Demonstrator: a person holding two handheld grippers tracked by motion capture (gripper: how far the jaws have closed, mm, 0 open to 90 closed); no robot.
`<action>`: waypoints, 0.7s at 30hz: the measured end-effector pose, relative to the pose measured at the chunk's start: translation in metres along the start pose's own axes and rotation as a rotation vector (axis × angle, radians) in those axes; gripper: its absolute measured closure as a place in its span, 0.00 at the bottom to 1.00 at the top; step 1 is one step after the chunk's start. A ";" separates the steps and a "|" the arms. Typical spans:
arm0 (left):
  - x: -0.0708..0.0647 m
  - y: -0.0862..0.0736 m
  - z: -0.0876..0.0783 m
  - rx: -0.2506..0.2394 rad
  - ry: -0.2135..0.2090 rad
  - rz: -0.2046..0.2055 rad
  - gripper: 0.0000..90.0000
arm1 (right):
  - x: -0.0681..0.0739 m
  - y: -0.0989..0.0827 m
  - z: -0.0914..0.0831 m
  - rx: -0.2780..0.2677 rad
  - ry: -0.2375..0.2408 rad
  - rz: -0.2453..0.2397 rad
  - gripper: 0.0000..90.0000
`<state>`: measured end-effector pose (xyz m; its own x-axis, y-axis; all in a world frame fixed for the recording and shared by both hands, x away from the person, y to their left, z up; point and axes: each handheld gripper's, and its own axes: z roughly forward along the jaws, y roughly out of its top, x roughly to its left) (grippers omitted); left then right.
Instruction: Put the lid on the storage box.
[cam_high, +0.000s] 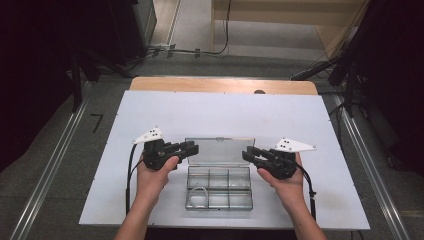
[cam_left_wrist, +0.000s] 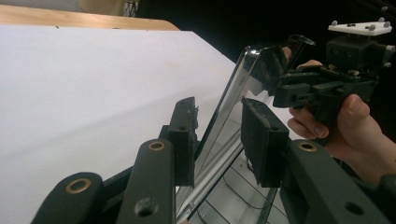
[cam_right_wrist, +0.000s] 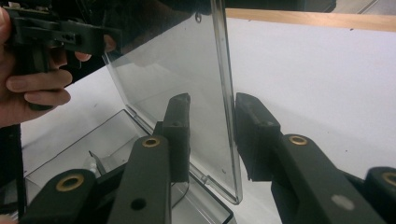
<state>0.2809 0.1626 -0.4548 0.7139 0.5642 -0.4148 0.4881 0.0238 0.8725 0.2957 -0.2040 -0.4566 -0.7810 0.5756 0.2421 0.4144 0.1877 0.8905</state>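
Hand-held grippers (cam_high: 190, 148) (cam_high: 248, 154) flank lid (cam_high: 220, 150) edges, unpinched

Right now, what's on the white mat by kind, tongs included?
Clear compartment box with open lid: 1
Tongs: 2, left and right
White cord in box: 1
Total: 4

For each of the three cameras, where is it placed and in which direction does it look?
High view: above the person's side, looking forward and down on the white table; both forearms, left tool, right tool.
Left gripper view: on the left tool, looking along the clear lid at the right tool.
Right gripper view: on the right tool, facing the left tool.
Shared: the open clear box and lid.
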 end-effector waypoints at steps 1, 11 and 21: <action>0.000 0.000 0.000 -0.001 -0.003 0.000 0.73 | 0.001 0.001 0.000 -0.002 0.001 -0.002 0.72; -0.004 -0.003 -0.003 0.002 -0.015 0.007 0.71 | 0.008 0.009 -0.005 -0.016 0.004 -0.024 0.71; -0.006 -0.005 -0.005 0.004 -0.016 0.012 0.70 | 0.013 0.010 -0.006 -0.021 -0.003 -0.051 0.71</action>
<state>0.2719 0.1633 -0.4558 0.7273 0.5515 -0.4086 0.4819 0.0136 0.8761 0.2869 -0.1997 -0.4416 -0.7992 0.5684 0.1952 0.3646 0.2004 0.9093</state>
